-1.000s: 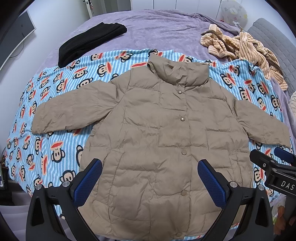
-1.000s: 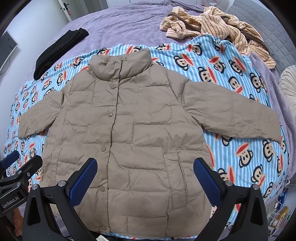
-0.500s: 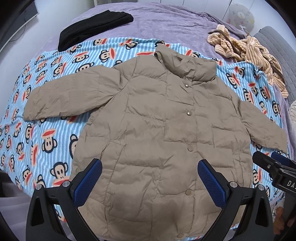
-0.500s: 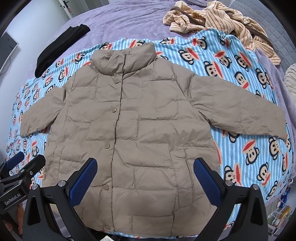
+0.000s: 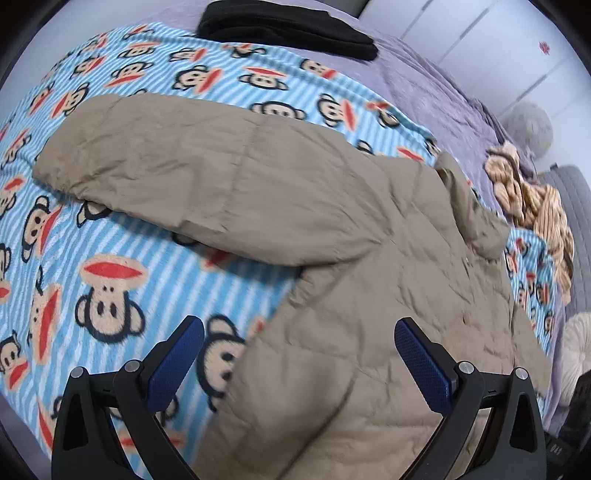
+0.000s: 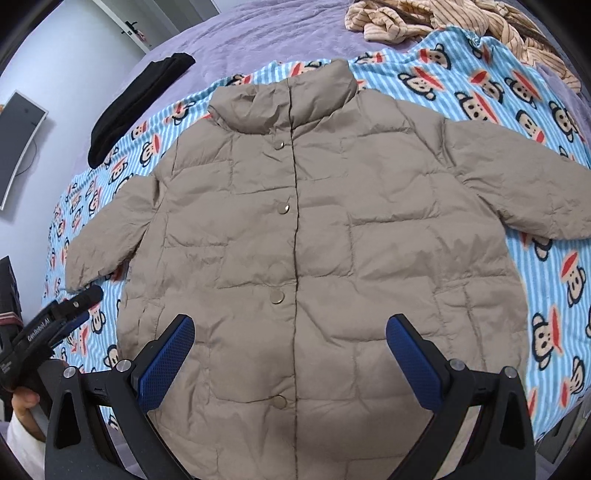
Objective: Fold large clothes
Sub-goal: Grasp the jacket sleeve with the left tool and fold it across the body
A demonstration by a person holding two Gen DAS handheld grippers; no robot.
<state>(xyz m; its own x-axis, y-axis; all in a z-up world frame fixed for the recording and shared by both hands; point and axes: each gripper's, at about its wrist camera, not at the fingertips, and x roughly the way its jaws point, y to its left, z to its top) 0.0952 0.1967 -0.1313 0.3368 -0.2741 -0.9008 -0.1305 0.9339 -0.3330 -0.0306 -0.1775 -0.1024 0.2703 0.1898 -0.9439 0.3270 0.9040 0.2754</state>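
Observation:
A tan puffer jacket (image 6: 295,229) lies flat and buttoned, front up, on a blue striped monkey-print blanket (image 6: 554,295), sleeves spread to both sides. My right gripper (image 6: 290,354) is open and empty, above the jacket's lower front. My left gripper (image 5: 299,358) is open and empty, over the jacket's (image 5: 332,258) left side edge below the left sleeve (image 5: 177,173); it also shows at the left edge of the right wrist view (image 6: 70,314), near the sleeve cuff.
The blanket (image 5: 110,266) covers a purple bed (image 6: 258,40). A black folded garment (image 5: 288,26) lies at the far left (image 6: 140,103). A tan striped garment (image 6: 461,22) is heaped at the far right (image 5: 535,206). A monitor (image 6: 18,140) stands left.
My left gripper has swung left and lower toward the jacket's left sleeve and side. My right gripper has moved closer in over the jacket's lower front. The jacket has not moved.

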